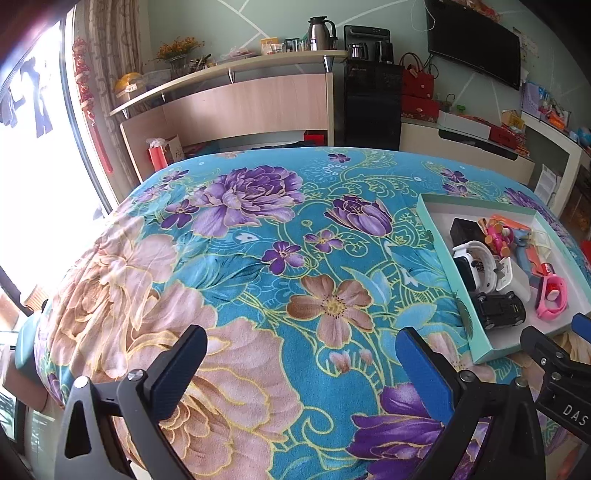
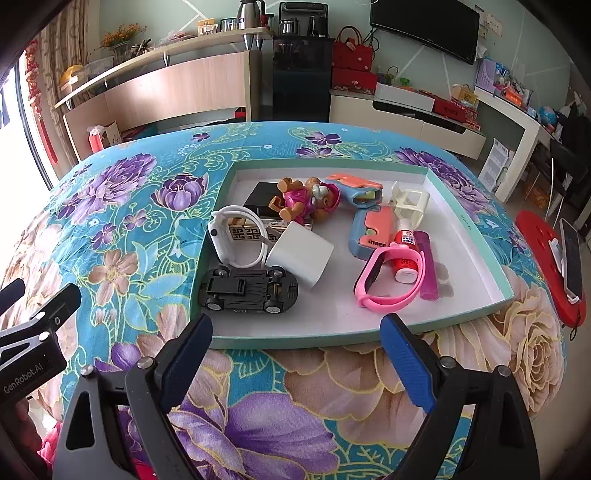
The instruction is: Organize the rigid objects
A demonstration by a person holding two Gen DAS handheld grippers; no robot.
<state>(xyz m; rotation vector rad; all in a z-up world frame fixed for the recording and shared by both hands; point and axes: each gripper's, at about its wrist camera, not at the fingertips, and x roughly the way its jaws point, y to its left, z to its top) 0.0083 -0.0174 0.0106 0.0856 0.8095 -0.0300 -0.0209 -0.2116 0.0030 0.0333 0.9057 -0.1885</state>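
A shallow teal-rimmed tray [image 2: 469, 221] lies on the flowered cloth and holds several small objects: an overturned black toy car [image 2: 247, 291], a white watch [image 2: 236, 240], a white block [image 2: 299, 258], a pink band [image 2: 384, 277], a toy dog figure [image 2: 303, 201], a blue and orange toy gun [image 2: 365, 221], a red bottle [image 2: 404, 254]. My right gripper [image 2: 295, 328] stands open at the tray's near edge, nothing between its fingers. My left gripper [image 1: 301, 339] is open over bare cloth, left of the tray [image 1: 480, 354], and empty.
The table is covered by a blue floral cloth [image 1: 258, 229]. A red pad with a phone [image 2: 569, 258] lies at its right edge. Behind stand a wooden shelf unit [image 1: 229, 96], a black cabinet [image 1: 369, 103], a wall television [image 2: 424, 26] and a white desk [image 2: 517, 118].
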